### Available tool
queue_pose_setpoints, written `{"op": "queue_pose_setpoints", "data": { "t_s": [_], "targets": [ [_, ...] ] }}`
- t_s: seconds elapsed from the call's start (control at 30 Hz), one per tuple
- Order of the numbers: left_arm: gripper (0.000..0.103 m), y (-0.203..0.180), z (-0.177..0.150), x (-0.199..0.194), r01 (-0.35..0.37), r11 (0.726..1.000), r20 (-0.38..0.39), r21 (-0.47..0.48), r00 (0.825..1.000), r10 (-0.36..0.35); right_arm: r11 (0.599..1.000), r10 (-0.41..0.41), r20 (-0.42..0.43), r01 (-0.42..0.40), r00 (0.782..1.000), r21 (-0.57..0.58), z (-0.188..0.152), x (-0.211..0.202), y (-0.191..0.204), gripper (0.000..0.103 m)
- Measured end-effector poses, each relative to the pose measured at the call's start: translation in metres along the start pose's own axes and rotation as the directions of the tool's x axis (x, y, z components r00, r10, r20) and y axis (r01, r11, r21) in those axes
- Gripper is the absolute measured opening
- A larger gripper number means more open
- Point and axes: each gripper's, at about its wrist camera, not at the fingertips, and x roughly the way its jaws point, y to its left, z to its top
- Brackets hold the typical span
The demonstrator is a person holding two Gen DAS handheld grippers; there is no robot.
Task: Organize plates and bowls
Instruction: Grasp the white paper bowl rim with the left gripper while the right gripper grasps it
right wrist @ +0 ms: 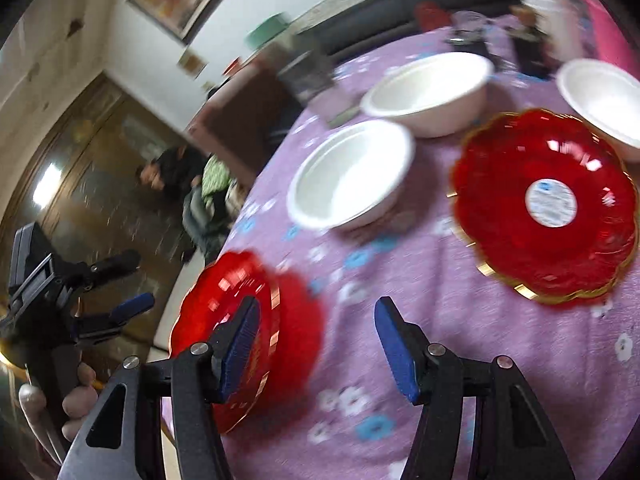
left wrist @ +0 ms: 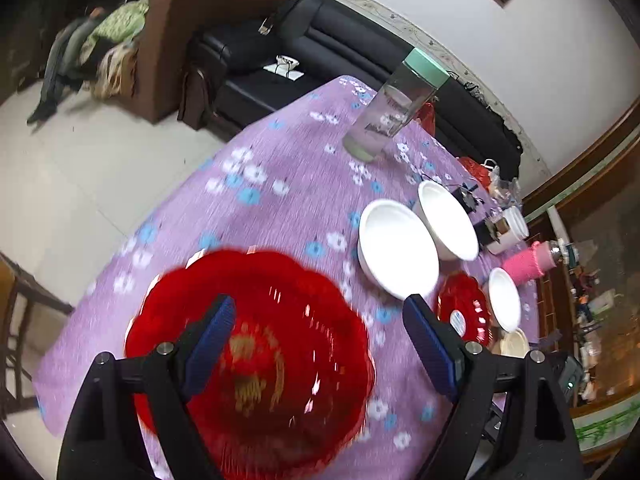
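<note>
A large red plate (left wrist: 256, 364) lies on the purple flowered tablecloth (left wrist: 280, 184) near its front edge. My left gripper (left wrist: 320, 320) hangs open over the plate, with a pad on either side and neither one touching it. In the right wrist view the same plate (right wrist: 280, 320) is blurred at the table's left edge, behind my open right gripper's (right wrist: 316, 320) left pad (right wrist: 240, 344). Nothing lies between the right jaws. A second red plate (right wrist: 548, 204) with a white sticker lies to the right. Three white bowls (right wrist: 352, 172) (right wrist: 428, 88) (right wrist: 604, 100) stand behind it.
A clear bottle with a green lid (left wrist: 396, 108) stands at the far side of the table. A pink bottle (left wrist: 528, 260) and small clutter lie beyond the bowls. A black sofa (left wrist: 320, 52) is behind the table. The person's hand (right wrist: 80, 392) holds the left gripper (right wrist: 136, 284).
</note>
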Motion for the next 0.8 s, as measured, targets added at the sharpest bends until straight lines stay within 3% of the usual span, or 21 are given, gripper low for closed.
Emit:
{"op": "queue_pose_setpoints", "data": {
  "t_s": [0.17, 0.37, 0.57, 0.8],
  "targets": [
    [0.085, -0.015, 0.022, 0.023, 0.016, 1.0, -0.024, 0.009, 1.0, -0.016, 0.998, -0.027, 0.044, 0.025, 0.999, 0.054, 0.018, 0.007, -0.012, 0.065],
    [0.085, -0.031, 0.029, 0.056, -0.017, 0.998, -0.057, 0.055, 0.998, 0.02, 0.995, -0.057, 0.065, 0.052, 0.996, 0.083, 0.026, 0.02, -0.018, 0.065],
    [0.085, -0.042, 0.044, 0.102, -0.01, 0.999, -0.11, 0.038, 0.994, 0.014, 0.996, -0.061, 0.043, 0.058, 0.997, 0.072, 0.041, 0.042, -0.015, 0.065],
    [0.085, -0.06, 0.057, 0.155, -0.068, 0.995, -0.162, 0.071, 0.984, 0.078, 0.993, -0.094, 0.023, 0.092, 0.995, 0.07, 0.055, 0.068, -0.017, 0.065]
  ]
}}
